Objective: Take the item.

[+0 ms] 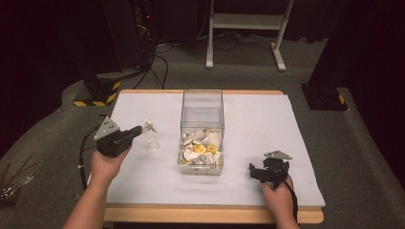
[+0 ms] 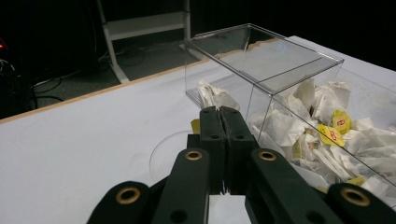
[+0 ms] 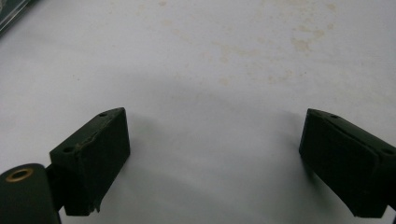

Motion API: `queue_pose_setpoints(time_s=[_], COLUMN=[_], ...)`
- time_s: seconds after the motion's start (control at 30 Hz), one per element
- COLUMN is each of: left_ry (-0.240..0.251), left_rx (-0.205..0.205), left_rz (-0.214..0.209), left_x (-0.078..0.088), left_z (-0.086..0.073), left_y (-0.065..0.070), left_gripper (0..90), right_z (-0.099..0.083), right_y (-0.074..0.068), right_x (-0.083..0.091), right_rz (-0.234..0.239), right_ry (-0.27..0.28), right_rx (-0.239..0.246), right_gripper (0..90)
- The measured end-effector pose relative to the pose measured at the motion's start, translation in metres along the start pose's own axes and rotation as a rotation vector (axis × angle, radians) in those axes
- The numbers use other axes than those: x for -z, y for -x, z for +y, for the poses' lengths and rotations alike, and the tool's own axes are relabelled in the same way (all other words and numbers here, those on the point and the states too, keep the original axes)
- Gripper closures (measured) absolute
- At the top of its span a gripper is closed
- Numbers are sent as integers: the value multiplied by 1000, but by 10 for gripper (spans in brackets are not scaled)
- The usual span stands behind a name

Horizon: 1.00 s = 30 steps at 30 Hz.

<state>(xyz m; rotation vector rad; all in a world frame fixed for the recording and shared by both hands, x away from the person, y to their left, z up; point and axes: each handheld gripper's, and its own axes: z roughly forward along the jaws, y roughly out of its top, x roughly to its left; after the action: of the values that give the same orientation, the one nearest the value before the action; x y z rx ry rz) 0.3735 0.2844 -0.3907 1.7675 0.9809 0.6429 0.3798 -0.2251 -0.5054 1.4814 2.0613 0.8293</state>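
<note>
My left gripper (image 1: 141, 130) is shut on a white tea bag (image 1: 149, 126) and holds it just above a small clear cup (image 1: 153, 143) on the white table. In the left gripper view the closed gripper (image 2: 219, 115) pinches the tea bag (image 2: 215, 97), whose yellow tag (image 2: 195, 125) hangs beside the jaws, with the cup (image 2: 161, 156) underneath. A clear plastic box (image 1: 202, 125) just right of the cup holds several tea bags (image 1: 200, 147). My right gripper (image 1: 260, 172) rests low on the table's front right, open and holding nothing (image 3: 212, 158).
The white table cover (image 1: 253, 119) has faint brown stains (image 3: 261, 51) near the right gripper. The box's far half (image 2: 261, 53) holds nothing. Beyond the table are a white stand (image 1: 243, 28), floor cables (image 1: 157, 67) and a black-yellow base (image 1: 98, 90).
</note>
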Motion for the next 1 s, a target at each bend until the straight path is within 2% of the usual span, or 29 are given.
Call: queue_pose_setpoints(time_s=[0.43,1.0], left_ry=[-17,-55], left_rx=[16,29], left_rz=[13,13], left_x=[1,-5], left_z=[-10,-18], left_y=[-8,-10], left_gripper=[886,886], right_z=[0,0], right_y=[0,0], right_x=[0,0], right_rz=[0,0], right_ry=[0,0], right_rx=[0,1], right_gripper=[84,84])
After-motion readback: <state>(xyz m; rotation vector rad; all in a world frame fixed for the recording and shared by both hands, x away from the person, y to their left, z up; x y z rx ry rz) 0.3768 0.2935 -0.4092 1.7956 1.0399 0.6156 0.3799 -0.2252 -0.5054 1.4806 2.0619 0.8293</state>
